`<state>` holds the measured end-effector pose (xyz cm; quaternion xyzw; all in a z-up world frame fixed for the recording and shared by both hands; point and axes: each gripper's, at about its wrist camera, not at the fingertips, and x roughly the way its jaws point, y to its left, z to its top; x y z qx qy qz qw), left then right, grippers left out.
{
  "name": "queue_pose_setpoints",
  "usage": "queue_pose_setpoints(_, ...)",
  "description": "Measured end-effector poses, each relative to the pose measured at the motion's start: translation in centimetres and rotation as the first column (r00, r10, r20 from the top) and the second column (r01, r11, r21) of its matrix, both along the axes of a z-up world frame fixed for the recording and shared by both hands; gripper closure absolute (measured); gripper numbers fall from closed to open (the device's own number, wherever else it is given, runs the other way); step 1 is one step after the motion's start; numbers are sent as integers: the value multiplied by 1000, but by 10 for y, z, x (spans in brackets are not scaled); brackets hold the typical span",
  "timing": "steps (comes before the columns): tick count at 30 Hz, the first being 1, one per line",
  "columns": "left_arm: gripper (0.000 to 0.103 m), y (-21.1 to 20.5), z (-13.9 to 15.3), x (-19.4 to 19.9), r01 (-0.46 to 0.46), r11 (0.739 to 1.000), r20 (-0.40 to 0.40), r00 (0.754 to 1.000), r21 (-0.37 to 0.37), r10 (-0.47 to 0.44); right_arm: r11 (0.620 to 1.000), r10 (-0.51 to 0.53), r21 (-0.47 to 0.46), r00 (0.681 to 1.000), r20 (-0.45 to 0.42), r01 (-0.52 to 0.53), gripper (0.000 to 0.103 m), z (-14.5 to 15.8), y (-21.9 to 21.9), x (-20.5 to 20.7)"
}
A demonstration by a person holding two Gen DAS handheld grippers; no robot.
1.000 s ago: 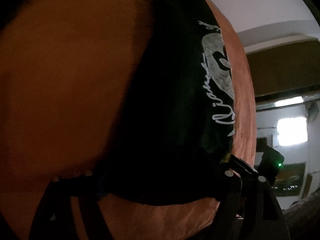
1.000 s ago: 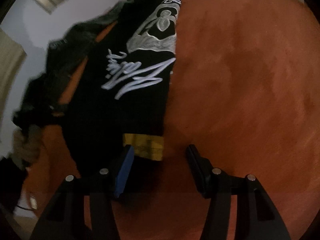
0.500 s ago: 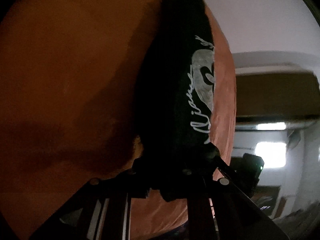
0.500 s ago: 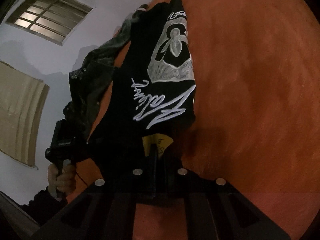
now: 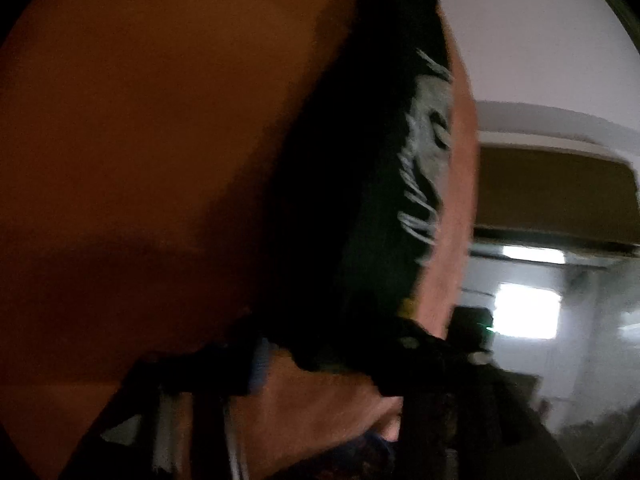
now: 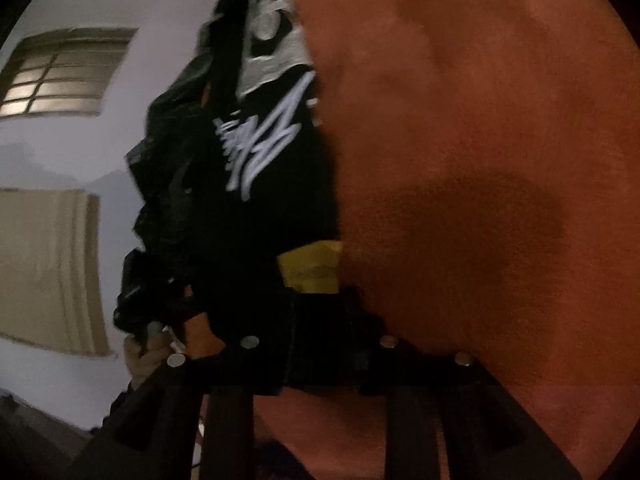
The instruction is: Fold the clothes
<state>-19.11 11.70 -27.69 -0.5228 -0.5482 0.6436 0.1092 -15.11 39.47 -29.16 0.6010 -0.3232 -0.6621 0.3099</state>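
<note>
Shirt [image 6: 272, 208] on worktop [image 6: 480, 120], along its edge. Clothes pile [image 6: 168, 184] beside shirt at same edge. Tag [image 6: 312, 266] at shirt's near end.

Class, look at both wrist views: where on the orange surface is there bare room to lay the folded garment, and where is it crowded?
In the right wrist view, the orange surface lies bare to the right of the black printed garment. In the left wrist view, it lies bare to the garment's left. It is crowded along the edge, where a dark crumpled pile sits beside the garment.
</note>
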Motion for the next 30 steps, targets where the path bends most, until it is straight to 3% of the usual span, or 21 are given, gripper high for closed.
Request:
queue_pose_setpoints(1, 94, 0, 3, 0, -6, 999, -12, 1000, 40, 6, 1000, 24, 0, 1000, -13, -24, 96, 4, -3, 2)
queue_pose_setpoints(2, 94, 0, 6, 1, -11, 998, -22, 1000, 67, 12, 999, 48, -3, 998, -36, -48, 100, 12, -6, 3)
queue_pose_setpoints(7, 95, -25, 66, -33, -39, 999, -100, 994, 3, 39, 995, 49, -82, 996, -69, -54, 101, 57, 7, -28)
queue_pose_setpoints(12, 94, -68, 143, -136, -102, 988, -196, 977, -118, 78, 993, 24, -110, 974, -227, -50, 101, 148, 18, -144)
queue_pose_setpoints(15, 91, -100, 172, -203, -193, 965, -222, 963, -178, 152, 999, -10, -51, 937, -350, -9, 100, 194, 14, -233)
queue_pose_setpoints(17, 78, -131, 180, -234, -284, 949, -224, 942, -139, 249, 1000, -24, -24, 934, -358, 17, 95, 205, 4, -287)
queue_pose_setpoints(18, 62, -147, 185, -237, -354, 928, -236, 918, -121, 319, 999, -40, -2, 940, -339, 42, 82, 206, 3, -311)
queue_pose_setpoints(19, 53, -162, 191, -237, -418, 903, -254, 889, -105, 382, 997, -65, 24, 947, -314, 77, 56, 206, 5, -330)
queue_pose_setpoints(20, 53, -172, 199, -229, -468, 878, -299, 856, -98, 422, 991, -104, 44, 944, -314, 124, 43, 209, 11, -344)
queue_pose_setpoints(21, 52, -179, 207, -221, -506, 857, -346, 824, -97, 448, 986, -137, 39, 929, -345, 160, 38, 214, 19, -348)
queue_pose_setpoints(22, 52, -181, 215, -215, -508, 852, -395, 814, -130, 425, 986, -141, 25, 911, -388, 163, 38, 220, 27, -346)
queue_pose_setpoints(24, 51, -179, 222, -201, -488, 844, -438, 824, -224, 360, 988, -120, 30, 874, -471, 152, 33, 229, 41, -335)
queue_pose_setpoints(26, 49, -167, 209, -181, -467, 820, -425, 849, -329, 314, 985, -82, 88, 854, -514, 148, 24, 227, 50, -320)
queue_pose_setpoints(28, 48, -149, 182, -171, -388, 836, -389, 891, -389, 232, 981, -52, 135, 855, -516, 142, 21, 209, 55, -299)
queue_pose_setpoints(30, 48, -128, 147, -167, -288, 851, -335, 931, -440, 142, 985, -53, 121, 874, -482, 127, 21, 185, 47, -288)
